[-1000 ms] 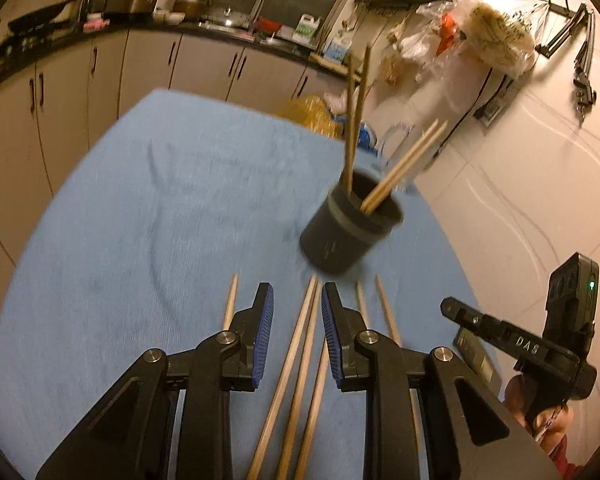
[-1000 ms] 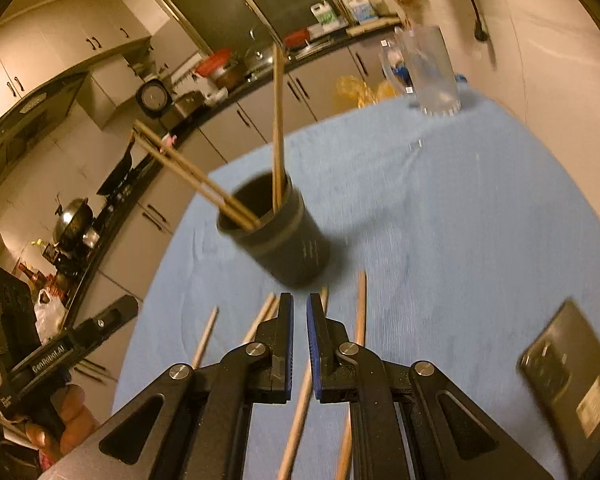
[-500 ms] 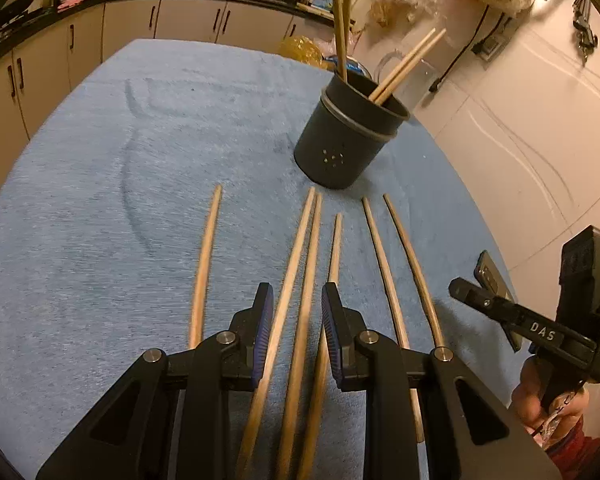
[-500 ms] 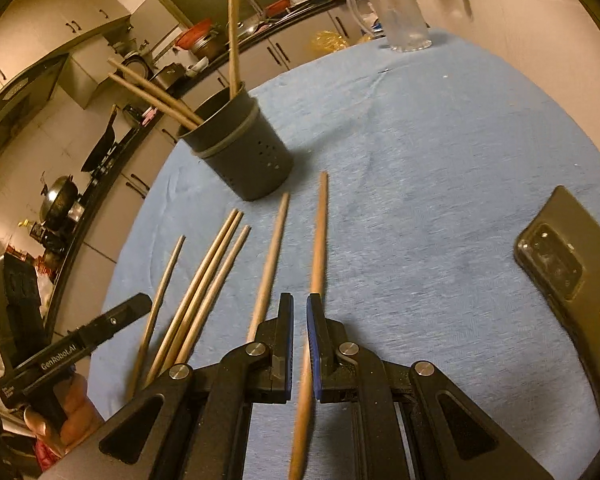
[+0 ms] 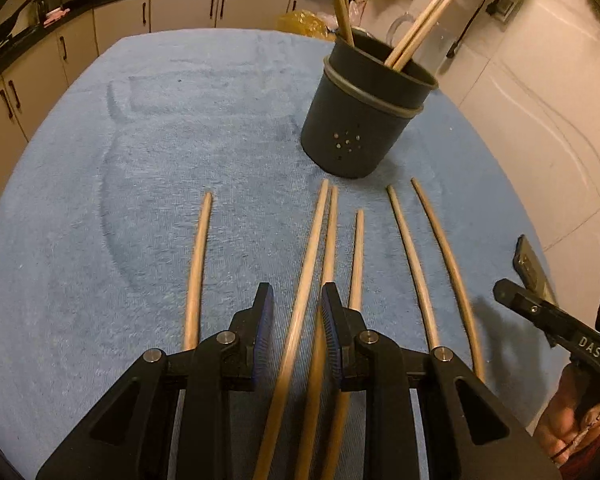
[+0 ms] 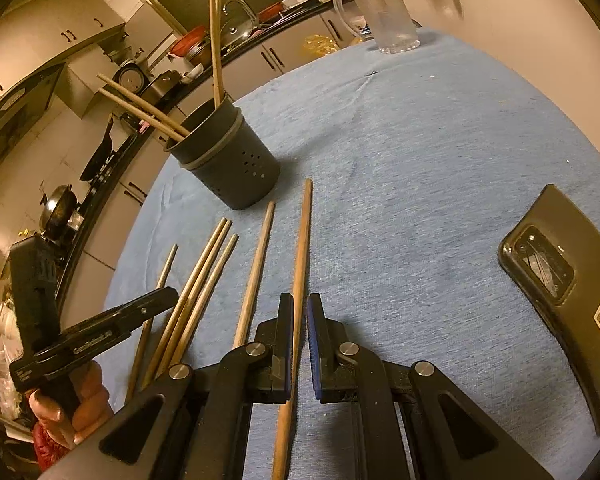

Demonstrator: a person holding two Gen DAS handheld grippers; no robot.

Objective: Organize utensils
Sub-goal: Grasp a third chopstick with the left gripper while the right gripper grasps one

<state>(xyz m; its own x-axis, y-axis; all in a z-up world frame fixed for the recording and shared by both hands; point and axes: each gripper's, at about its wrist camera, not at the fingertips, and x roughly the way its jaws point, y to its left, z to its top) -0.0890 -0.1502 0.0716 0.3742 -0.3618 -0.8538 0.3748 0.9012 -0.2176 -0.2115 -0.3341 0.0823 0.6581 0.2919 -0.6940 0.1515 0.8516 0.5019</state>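
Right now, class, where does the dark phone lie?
In the right wrist view the phone lies flat on the blue cloth, right of the right claw, apart from the loose chopsticks on the left.

The cloth (image 5: 140, 184) over the table is plain light blue with a fine towel texture. The holder (image 5: 360, 120) is dark charcoal grey, ringed by a lighter grey band and marked with a small cluster of pale dots. The chopsticks (image 5: 312, 248) are pale tan wood. Both grippers are black, the left gripper (image 5: 297, 320) and right gripper (image 6: 299, 336) each with deep blue pads. The phone (image 6: 560, 276) is black with a pale label. The jug (image 6: 384, 12) is clear.
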